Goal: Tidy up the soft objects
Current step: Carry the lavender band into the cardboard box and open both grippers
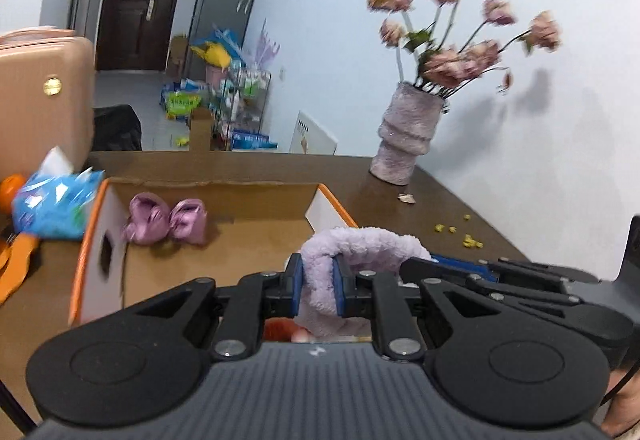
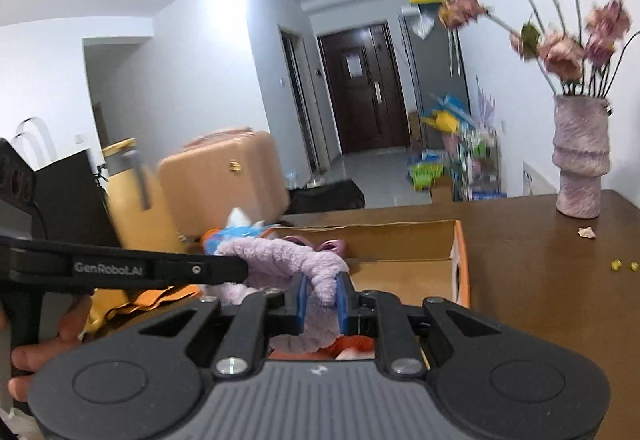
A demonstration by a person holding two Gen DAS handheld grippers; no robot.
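Left gripper [image 1: 318, 282]: matte black linkage arms, blue pads, silver pivot screws, ribbed grey housing. Right gripper [image 2: 320, 304]: identical build. White "GenRobot.AI" lettering on left's side.

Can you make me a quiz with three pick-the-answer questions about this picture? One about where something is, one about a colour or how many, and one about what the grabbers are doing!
1. Where are the small pink shoes?
A. inside the cardboard box
B. beside the vase
C. on the floor

2. What colour is the fluffy cloth?
A. green
B. light purple
C. black

3. What is the left hand-held gripper doing?
A. wide open and empty
B. closed on the fluffy cloth
C. holding a flower

Answers:
1 A, they lie on the box's bottom.
2 B, it looks lilac in both views.
3 B, its blue pads pinch the cloth; the right hand-held gripper pinches it too.
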